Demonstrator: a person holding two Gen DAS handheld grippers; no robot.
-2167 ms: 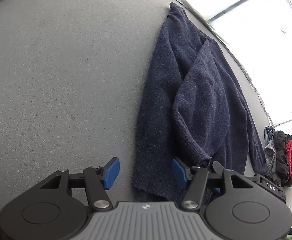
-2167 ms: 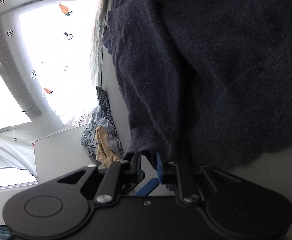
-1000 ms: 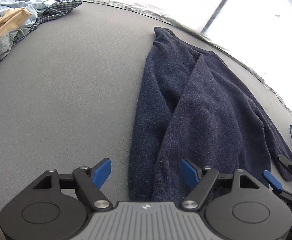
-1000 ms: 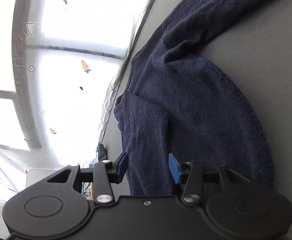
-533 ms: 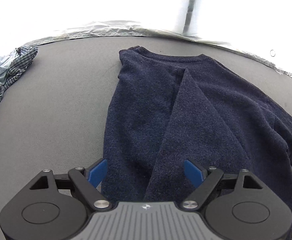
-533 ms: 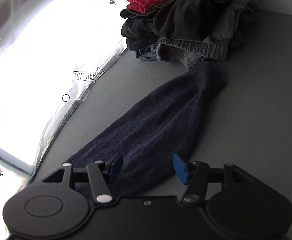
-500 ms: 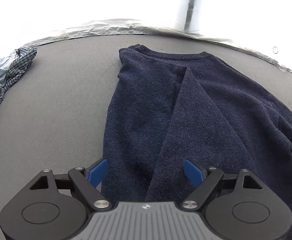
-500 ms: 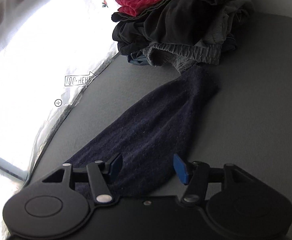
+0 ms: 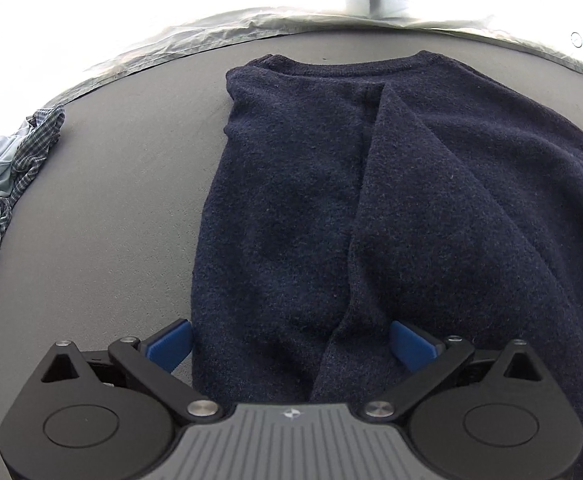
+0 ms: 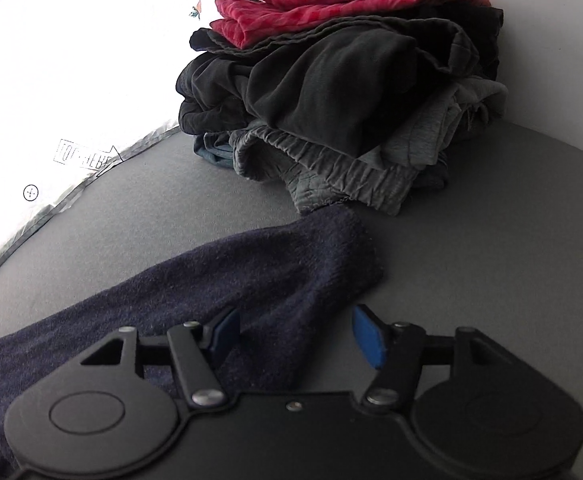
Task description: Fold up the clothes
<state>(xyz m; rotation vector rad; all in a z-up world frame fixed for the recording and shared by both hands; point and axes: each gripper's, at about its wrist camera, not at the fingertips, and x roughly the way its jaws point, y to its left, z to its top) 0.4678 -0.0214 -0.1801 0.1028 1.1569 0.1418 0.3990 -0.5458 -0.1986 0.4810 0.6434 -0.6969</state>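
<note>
A dark navy knit sweater (image 9: 371, 200) lies flat on the grey surface (image 9: 111, 220), collar at the far edge, one side folded over its middle. My left gripper (image 9: 291, 346) hovers over the sweater's near hem, its jaws opening wide with cloth between the blue pads (image 9: 171, 344) but not pinched. In the right wrist view the sweater's sleeve (image 10: 251, 280) stretches toward a clothes pile. My right gripper (image 10: 295, 332) stands open over the cuff end, the left pad on the sleeve and the right pad over bare surface.
A stack of folded clothes (image 10: 351, 100), red on top of black and grey, sits just beyond the cuff. A heap of loose blue and plaid garments (image 9: 7, 184) lies at the left edge. A bright window with stickers (image 10: 71, 80) runs along the far side.
The left gripper moved closer over the sweater's hem and its jaws spread wider. The right gripper swung away from the sweater's body to the sleeve cuff near the folded pile.
</note>
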